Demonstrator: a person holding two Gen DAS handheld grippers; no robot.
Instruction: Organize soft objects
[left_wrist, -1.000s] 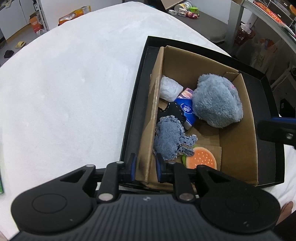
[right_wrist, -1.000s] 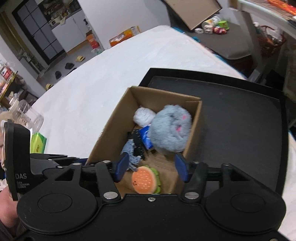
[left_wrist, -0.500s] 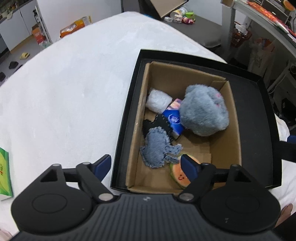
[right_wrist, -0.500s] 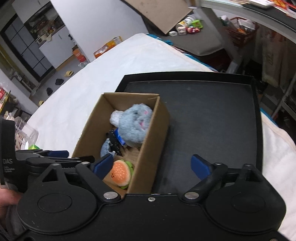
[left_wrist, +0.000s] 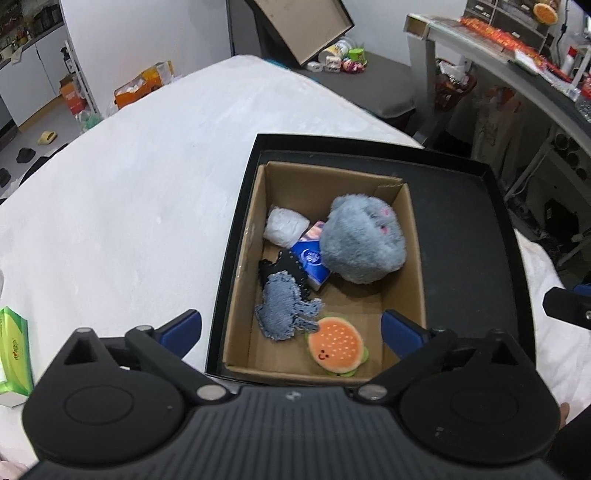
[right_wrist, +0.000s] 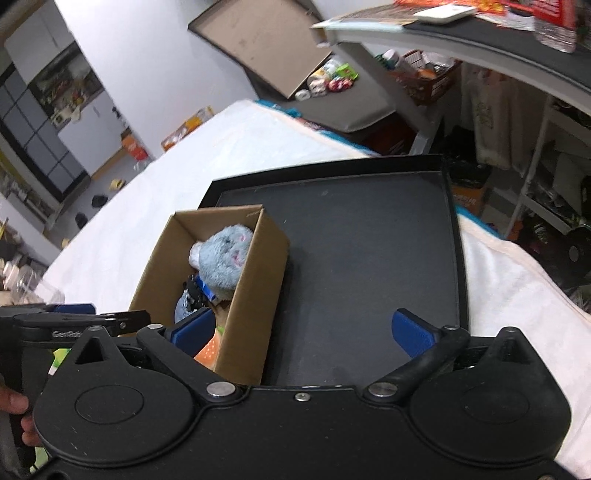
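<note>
Both grippers are hanging wide open, holding nothing: the left gripper (left_wrist: 291, 326) above the near end of the cardboard box (left_wrist: 416, 273), the right gripper (right_wrist: 301, 328) straddling its right wall. The box is sitting in the black tray's (right_wrist: 369, 258) left side, holding a grey plush (left_wrist: 360, 240), denim toy (left_wrist: 284, 308), burger toy (left_wrist: 336, 345), tissue pack (left_wrist: 312, 260) and white bundle (left_wrist: 286, 229).

a fluffy grey plush toy (left_wrist: 364, 242) and a stitched blue denim patch (left_wrist: 286, 308) are held in a matt brown cardboard box (left_wrist: 415, 258).
</note>
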